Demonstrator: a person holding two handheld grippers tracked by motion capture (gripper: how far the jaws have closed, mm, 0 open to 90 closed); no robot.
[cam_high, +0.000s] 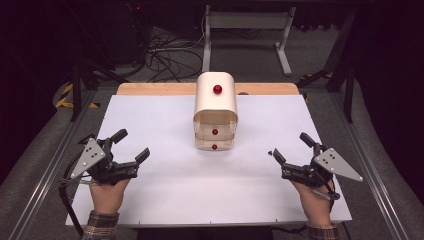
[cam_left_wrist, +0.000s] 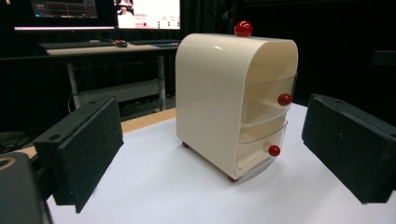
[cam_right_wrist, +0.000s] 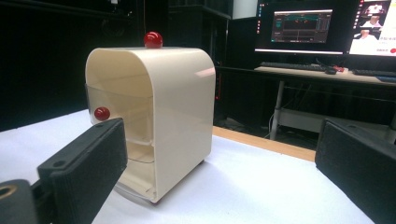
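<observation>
Dark surroundings frame a white worktop (cam_high: 165, 200), beyond which cables and a metal stand (cam_high: 247, 30) are seen on the floor. A cream drawer unit (cam_high: 215, 107) is placed upright at the far centre of the worktop, its red-knobbed drawers (cam_high: 215, 137) turned toward the near edge and a further red knob (cam_high: 217, 89) set on its top. The left hand-held gripper (cam_high: 131, 144) is held at the near left, jaws spread wide with nothing between them. The right hand-held gripper (cam_high: 292, 146) is held at the near right, likewise spread and empty. Both are kept well apart from the unit.
</observation>
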